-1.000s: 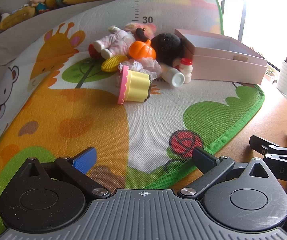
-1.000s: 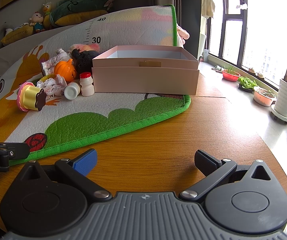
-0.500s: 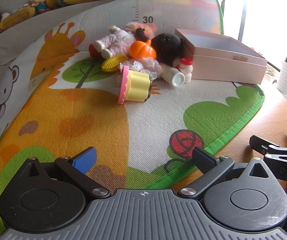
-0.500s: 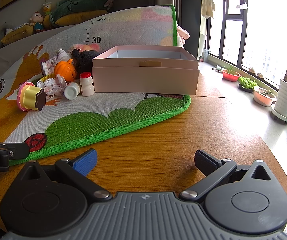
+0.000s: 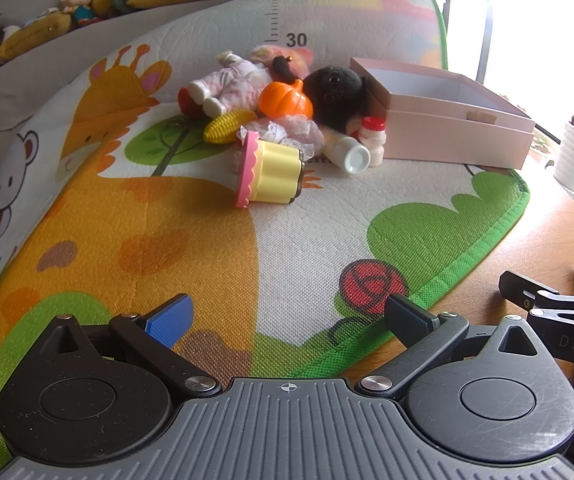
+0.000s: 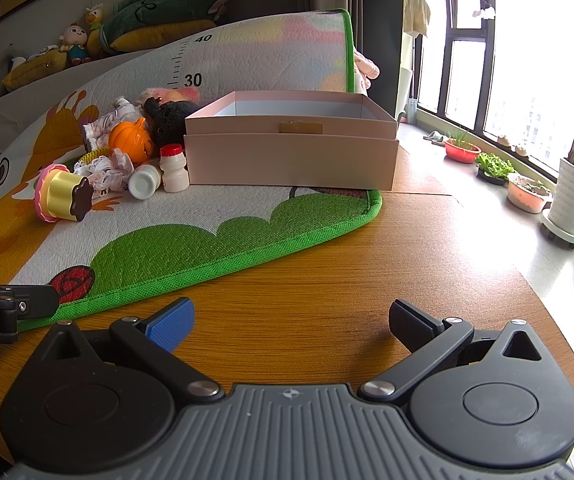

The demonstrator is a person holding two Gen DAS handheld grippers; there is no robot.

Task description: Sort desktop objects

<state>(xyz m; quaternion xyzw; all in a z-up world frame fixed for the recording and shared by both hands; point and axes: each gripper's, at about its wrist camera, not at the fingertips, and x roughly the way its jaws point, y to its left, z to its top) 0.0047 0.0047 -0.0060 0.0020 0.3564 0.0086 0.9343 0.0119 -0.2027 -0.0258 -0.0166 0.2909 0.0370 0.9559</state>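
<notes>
The left gripper (image 5: 287, 316) sits low at the bottom of its view with both fingers spread wide and nothing between them, above the near part of the play mat (image 5: 307, 236); the mat's green edge runs diagonally from lower centre up to the right, with bare wooden table (image 5: 535, 248) beyond it. The right gripper (image 6: 291, 320) is likewise spread and empty, over bare wood at the bottom of its view; the mat edge crosses the left half of that frame and the table edge falls away at the right.

A wide stretch of mat lies free between the grippers and the toys, which cluster at upper centre: a yellow cupcake toy (image 5: 271, 170) on its side nearest, then a corn cob (image 5: 227, 126), an orange pumpkin (image 5: 285, 98), a doll (image 5: 231, 84), a black plush (image 5: 335, 92) and two small white bottles (image 5: 361, 146); the bottles touch the pink box (image 6: 291, 148), open-topped, at the mat's far right corner.

Against the earlier frames nothing has shifted; both grippers hold the same place and spread.
</notes>
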